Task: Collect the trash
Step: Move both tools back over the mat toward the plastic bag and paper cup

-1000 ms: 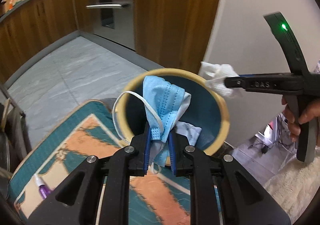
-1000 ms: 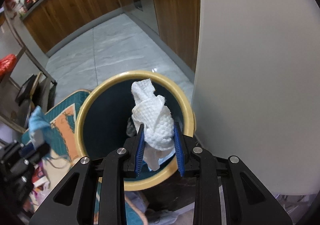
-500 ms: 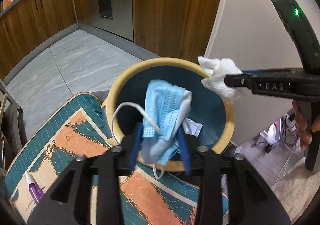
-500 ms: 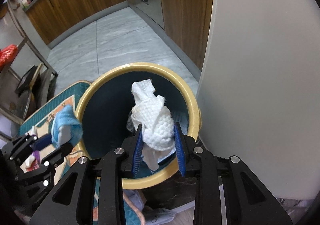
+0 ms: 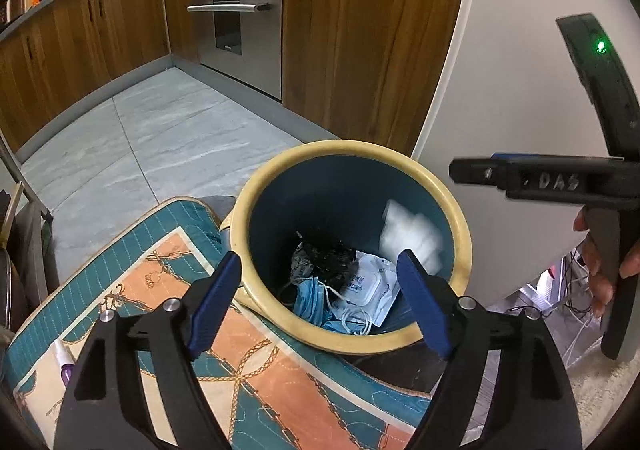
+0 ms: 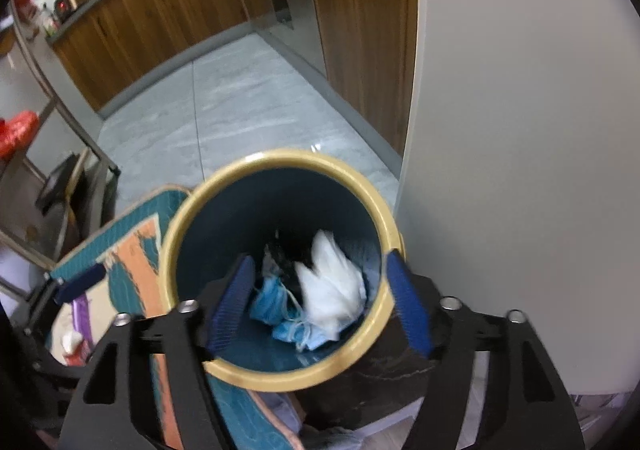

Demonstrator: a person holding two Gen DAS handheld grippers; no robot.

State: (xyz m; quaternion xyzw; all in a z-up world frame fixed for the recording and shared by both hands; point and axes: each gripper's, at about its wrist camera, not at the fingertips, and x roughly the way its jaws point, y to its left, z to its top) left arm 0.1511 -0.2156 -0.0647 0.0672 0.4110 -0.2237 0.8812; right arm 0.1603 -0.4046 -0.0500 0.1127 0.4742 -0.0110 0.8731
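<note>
A round bin [image 5: 404,166] with a yellow rim and dark blue inside stands on the floor; it also shows in the right wrist view [image 6: 280,159]. My left gripper [image 5: 320,302] is open and empty above its near rim. My right gripper [image 6: 320,302] is open and empty over the bin; it shows from the side in the left wrist view [image 5: 472,172]. A blue face mask [image 5: 310,300] lies at the bottom with a white packet [image 5: 366,284] and dark trash [image 5: 324,256]. A white paper towel [image 6: 330,290], blurred, is inside the bin, also in the left view [image 5: 408,234].
A teal and orange quilted mat [image 5: 168,314] lies left of the bin with a purple-tipped item [image 5: 64,368] on it. A pale wall [image 5: 500,90] stands right behind the bin. Wooden kitchen cabinets [image 5: 360,30] and grey tile floor [image 5: 152,142] lie beyond. A metal rack [image 6: 48,186] stands left.
Both grippers opened. The blue mask dropped from the left gripper into the bin. The white paper towel left the right gripper and is falling inside the bin.
</note>
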